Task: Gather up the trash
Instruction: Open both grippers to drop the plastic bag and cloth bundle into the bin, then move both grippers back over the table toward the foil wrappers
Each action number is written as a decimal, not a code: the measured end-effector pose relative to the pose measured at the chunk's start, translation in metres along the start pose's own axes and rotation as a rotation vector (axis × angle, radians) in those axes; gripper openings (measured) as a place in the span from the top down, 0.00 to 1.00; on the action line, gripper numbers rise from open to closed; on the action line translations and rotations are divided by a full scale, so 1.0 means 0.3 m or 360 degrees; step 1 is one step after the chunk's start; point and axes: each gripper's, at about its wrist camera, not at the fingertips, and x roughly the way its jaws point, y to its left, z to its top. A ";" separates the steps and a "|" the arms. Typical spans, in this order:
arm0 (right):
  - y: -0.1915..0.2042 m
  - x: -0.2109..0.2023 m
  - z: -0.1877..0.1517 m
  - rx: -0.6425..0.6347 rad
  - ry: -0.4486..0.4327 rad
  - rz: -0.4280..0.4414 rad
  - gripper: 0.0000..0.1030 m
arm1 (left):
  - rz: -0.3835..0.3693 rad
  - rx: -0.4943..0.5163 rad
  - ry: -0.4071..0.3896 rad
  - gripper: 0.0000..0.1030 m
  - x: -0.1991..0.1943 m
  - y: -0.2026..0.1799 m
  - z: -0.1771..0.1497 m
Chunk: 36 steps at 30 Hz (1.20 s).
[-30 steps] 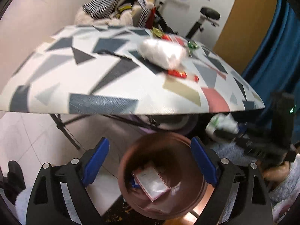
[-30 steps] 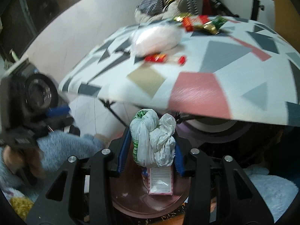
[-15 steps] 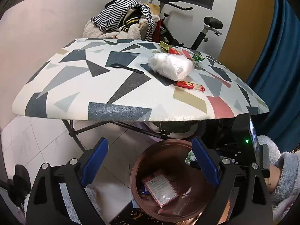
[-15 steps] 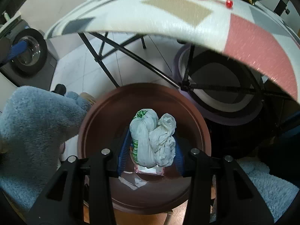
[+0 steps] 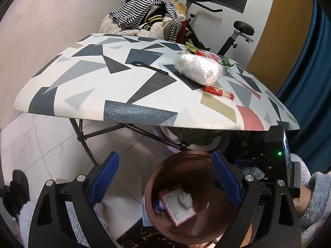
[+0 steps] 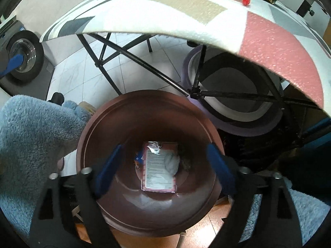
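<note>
A round brown bin point(image 6: 149, 113) stands on the floor under the table's near edge. My right gripper point(image 6: 163, 163) hangs over its mouth, its jaws opening wide with nothing between them. The crumpled white bag point(image 6: 171, 162) lies at the bottom on a pink-edged packet point(image 6: 158, 177). The left wrist view shows the same bin point(image 5: 182, 159) with the bag point(image 5: 185, 199) inside, and my left gripper point(image 5: 165, 177) open and empty above it. On the patterned table point(image 5: 82, 95) lie a white plastic bag point(image 5: 198, 70), a red wrapper point(image 5: 218, 92), a black spoon point(image 5: 149, 67) and gold and green wrappers point(image 5: 191, 47).
Black folding legs point(image 6: 144, 62) cross under the table, with a grey round basin point(image 6: 233, 95) behind the bin. A person's fluffy blue sleeve point(image 6: 35, 140) sits left of the bin. An exercise bike point(image 5: 233, 35) and a heap of clothes point(image 5: 149, 20) stand beyond the table.
My right gripper came down over the bin with the white bag, then spread its jaws; the bag dropped onto the packet at the bottom. The left gripper stayed open, nearly still.
</note>
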 end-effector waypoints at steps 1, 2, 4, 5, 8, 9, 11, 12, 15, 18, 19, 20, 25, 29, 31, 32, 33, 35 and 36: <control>-0.002 -0.003 0.000 0.0003 -0.0007 -0.0002 0.09 | -0.0001 0.0002 -0.0001 0.14 -0.001 -0.001 -0.003; -0.003 -0.005 0.000 0.0004 -0.0011 0.0007 0.08 | 0.0000 0.0008 0.0001 0.14 0.001 -0.004 -0.005; -0.005 -0.009 0.004 0.0000 -0.0014 0.0012 0.06 | 0.0002 0.0022 0.0010 0.14 0.008 -0.010 -0.006; -0.002 -0.016 0.004 -0.0010 -0.0024 0.0008 0.06 | 0.0004 0.0033 0.0016 0.14 0.012 -0.016 -0.009; 0.007 -0.045 0.008 -0.0037 -0.0073 -0.0001 0.06 | 0.0018 0.0070 0.0016 0.14 0.015 -0.034 -0.013; 0.011 -0.058 0.009 -0.0043 -0.0099 -0.0005 0.06 | 0.0022 0.0076 0.0012 0.14 0.015 -0.039 -0.013; 0.011 -0.074 0.009 -0.0044 -0.0135 -0.0009 0.06 | 0.0025 0.0081 0.0002 0.13 0.014 -0.042 -0.014; 0.007 -0.101 0.010 -0.0038 -0.0182 -0.0015 0.06 | 0.0030 0.0078 0.0000 0.12 0.014 -0.042 -0.013; -0.006 -0.132 0.007 -0.0017 -0.0239 -0.0024 0.06 | 0.0035 0.0067 -0.0007 0.11 0.014 -0.039 -0.011; -0.020 -0.158 0.007 0.0017 -0.0272 -0.0039 0.06 | 0.0037 0.0067 -0.0008 0.11 0.014 -0.040 -0.011; -0.028 -0.167 0.007 0.0029 -0.0284 -0.0040 0.06 | 0.0039 0.0071 -0.0007 0.11 0.014 -0.040 -0.011; -0.031 -0.171 0.010 0.0036 -0.0291 -0.0041 0.06 | 0.0041 0.0074 -0.0007 0.11 0.015 -0.041 -0.010; -0.049 -0.192 0.015 0.0074 -0.0325 -0.0043 0.06 | 0.0059 0.0069 -0.0010 0.08 0.013 -0.038 -0.010; -0.054 -0.202 0.016 0.0081 -0.0344 -0.0040 0.06 | 0.0071 0.0041 -0.0009 0.08 0.013 -0.025 -0.008; -0.054 -0.207 0.014 0.0079 -0.0351 -0.0042 0.06 | 0.0076 0.0026 -0.0011 0.07 0.012 -0.019 -0.007; -0.054 -0.210 0.015 0.0078 -0.0355 -0.0042 0.06 | 0.0078 0.0023 -0.0013 0.07 0.012 -0.019 -0.007; -0.054 -0.211 0.015 0.0078 -0.0358 -0.0042 0.06 | 0.0079 0.0019 -0.0014 0.07 0.012 -0.017 -0.006; -0.054 -0.215 0.016 0.0079 -0.0369 -0.0040 0.06 | 0.0083 0.0018 -0.0012 0.07 0.012 -0.016 -0.006; -0.055 -0.216 0.015 0.0080 -0.0372 -0.0039 0.06 | 0.0086 0.0020 -0.0011 0.07 0.012 -0.016 -0.006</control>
